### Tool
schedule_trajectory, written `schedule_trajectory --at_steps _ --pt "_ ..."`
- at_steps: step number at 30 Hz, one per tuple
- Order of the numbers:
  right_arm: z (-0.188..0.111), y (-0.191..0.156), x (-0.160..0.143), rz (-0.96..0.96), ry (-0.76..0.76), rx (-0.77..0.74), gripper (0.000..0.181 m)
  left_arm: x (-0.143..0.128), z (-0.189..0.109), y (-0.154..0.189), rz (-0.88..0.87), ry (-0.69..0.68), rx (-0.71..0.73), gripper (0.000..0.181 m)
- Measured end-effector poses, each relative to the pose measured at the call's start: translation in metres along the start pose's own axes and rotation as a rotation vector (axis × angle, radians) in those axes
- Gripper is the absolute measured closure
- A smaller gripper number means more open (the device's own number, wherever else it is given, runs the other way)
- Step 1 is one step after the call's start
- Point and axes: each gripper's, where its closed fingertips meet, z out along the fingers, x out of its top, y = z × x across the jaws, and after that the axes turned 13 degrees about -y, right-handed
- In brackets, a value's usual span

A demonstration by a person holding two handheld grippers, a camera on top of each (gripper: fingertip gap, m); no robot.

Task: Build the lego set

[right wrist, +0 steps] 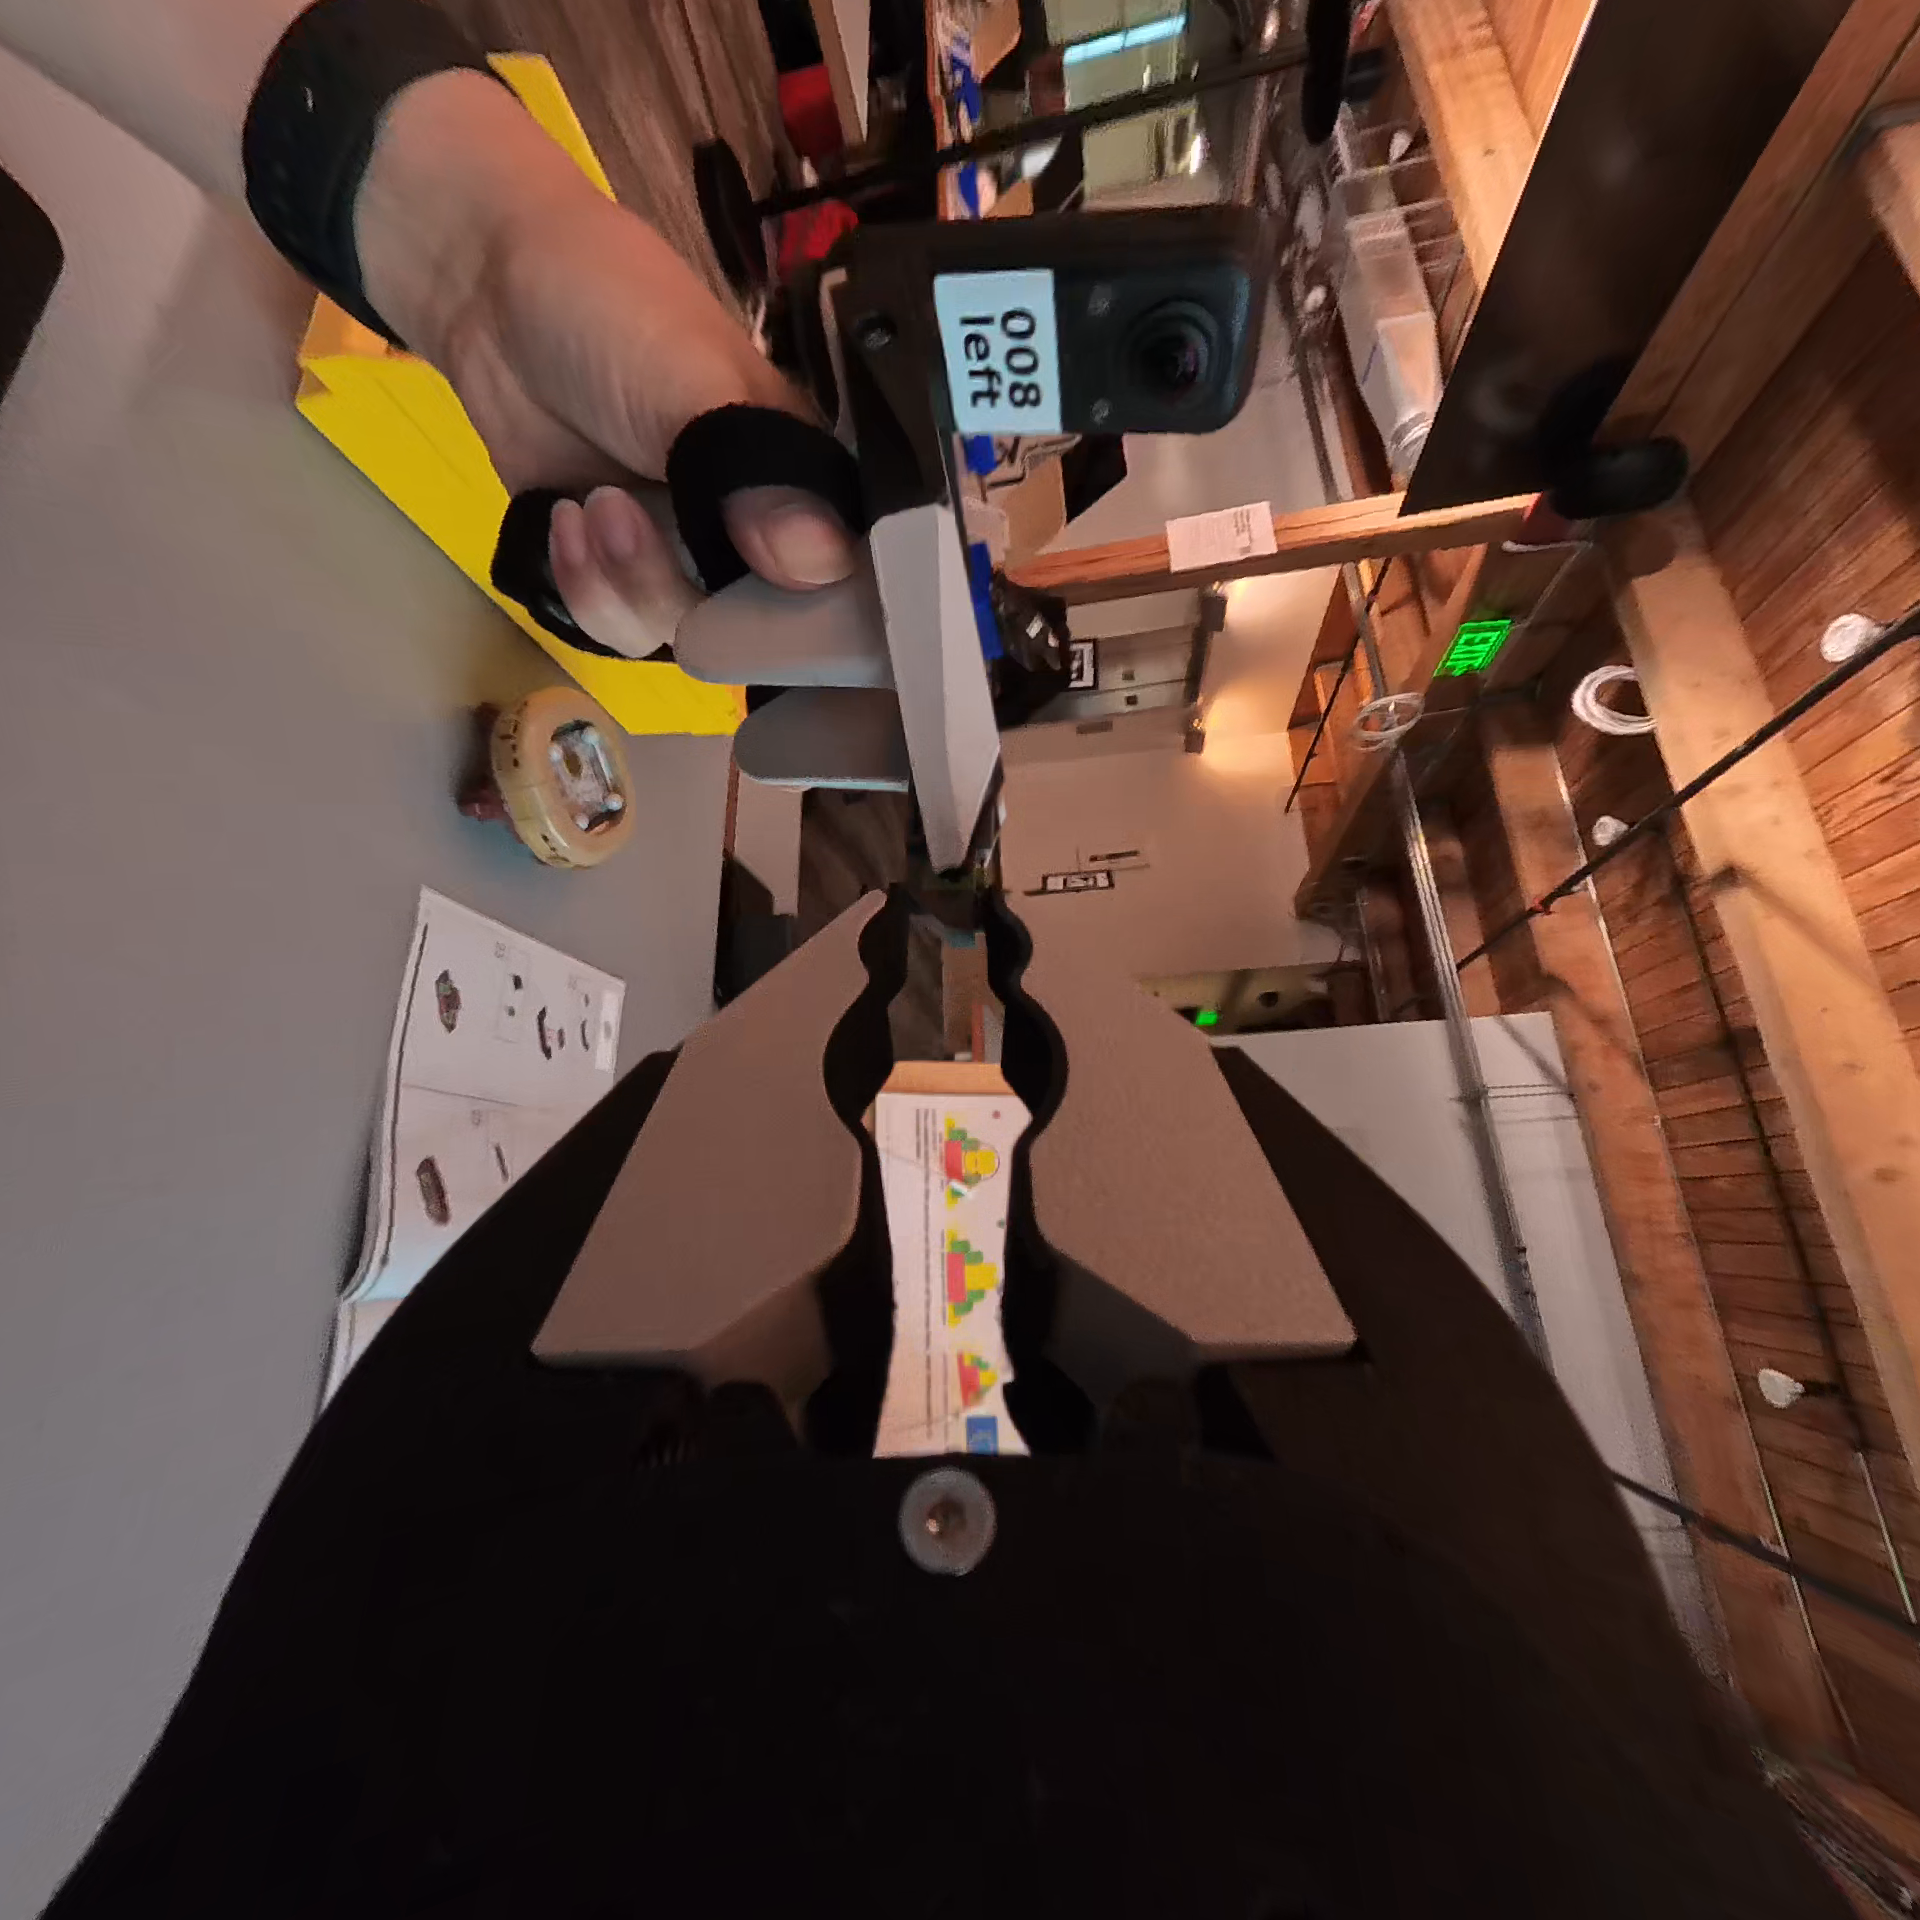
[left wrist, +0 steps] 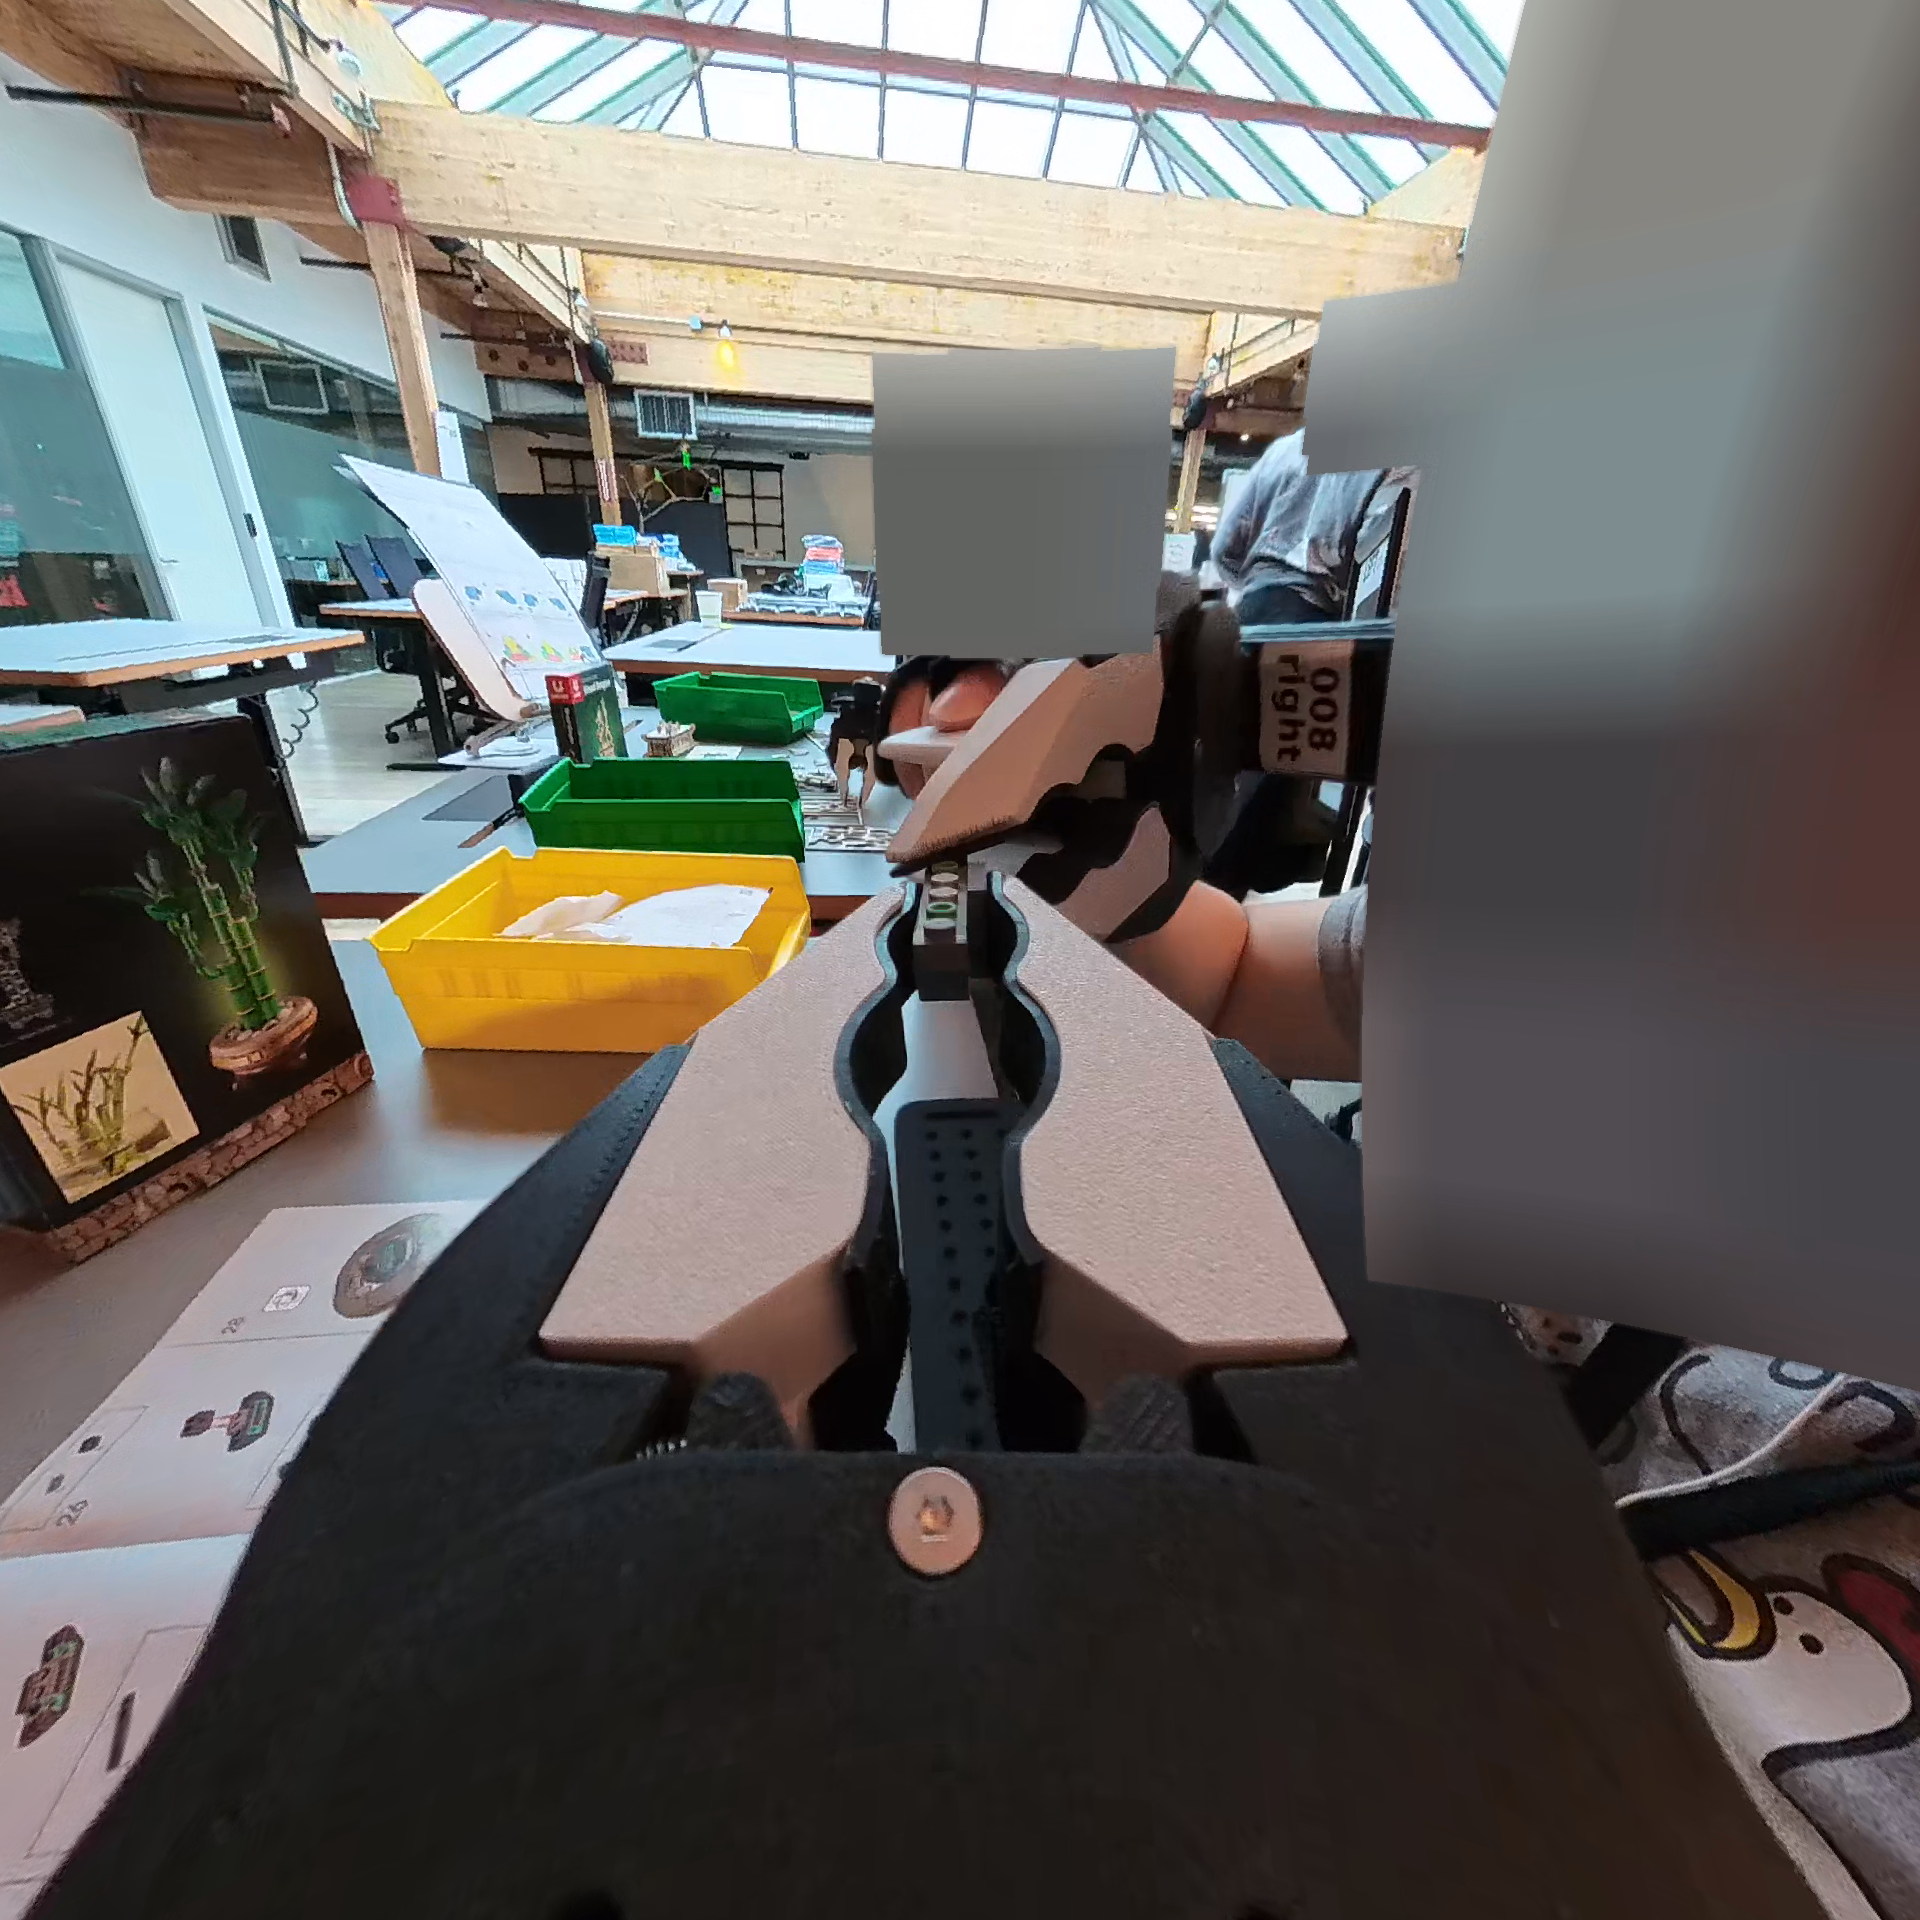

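**Joining a small Lego piece in mid-air**

We are holding a dark Lego piece (left wrist: 943,935) with green studs, lifted above the table (left wrist: 488,1101), the left gripper (left wrist: 948,902) pinching it between its fingers. From one o'clock, our right gripper (left wrist: 940,847) is meeting it tip to tip; whether those fingers are gripping anything, we cannot tell. Next probably comes aligning and pressing gently.
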Motion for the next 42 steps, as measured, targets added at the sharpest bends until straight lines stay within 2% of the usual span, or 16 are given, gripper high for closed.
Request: schedule_trajectory --at_steps 2,4,6,8,13,16,18,20,22,25,32,34,36,37,39,42 --pt "0.004 0.011 0.0 0.022 0.009 -0.082 0.151 0.002 -0.001 -0.003 0.005 0.005 0.016 0.172" --pt "0.01 0.005 -0.01 0.053 -0.055 -0.051 0.147 0.005 -0.004 -0.008 0.018 0.03 0.039 0.172" --pt "0.01 -0.002 -0.013 0.136 -0.024 -0.02 0.148 0.009 -0.01 -0.011 0.006 0.068 0.045 0.172" --pt "0.008 -0.007 -0.018 0.315 0.02 0.048 0.146 0.009 -0.015 -0.014 0.03 0.095 0.065 0.172" --pt "-0.006 -0.026 -0.008 0.921 0.385 0.479 0.149 -0.018 -0.011 -0.017 0.175 0.02 0.161 0.172" --pt "0.005 -0.033 -0.02 1.125 0.434 0.571 0.158 -0.031 -0.003 -0.013 0.179 -0.007 0.157 0.172" --pt "0.004 -0.035 -0.021 1.185 0.497 0.603 0.167 -0.036 0.0 -0.013 0.143 -0.02 0.14 0.172" --pt "0.002 -0.037 -0.021 1.236 0.537 0.657 0.167 -0.041 0.003 -0.013 0.088 -0.025 0.107 0.172" --pt "0.002 -0.044 -0.019 1.259 0.537 0.722 0.166 -0.044 0.005 -0.016 0.023 -0.027 0.079 0.172" --pt "0.008 -0.049 -0.024 1.292 0.509 0.72 0.174 -0.048 0.008 -0.018 -0.047 -0.033 0.033 0.172" --pt "0.013 -0.056 -0.035 1.481 0.537 0.772 0.176 -0.058 0.015 -0.028 -0.161 -0.061 -0.003 0.172" --pt "0.014 -0.058 -0.038 1.571 0.551 0.816 0.175 -0.059 0.015 -0.028 -0.143 -0.054 -0.003 0.167" --pt "0.014 -0.057 -0.043 1.653 0.582 0.832 0.176 -0.061 0.014 -0.026 -0.112 -0.069 0.01 0.139" --pt "0.014 -0.057 -0.045 1.691 0.598 0.847 0.176 -0.064 0.011 -0.027 -0.076 -0.087 0.037 0.134" --pt "0.014 -0.058 -0.05 1.758 0.608 0.881 0.176 -0.073 0.005 -0.037 0.03 -0.141 0.161 0.134" --pt "0.017 -0.065 -0.05 1.818 0.585 0.949 0.176 -0.081 -0.001 -0.048 0.294 -0.254 0.35 0.133"
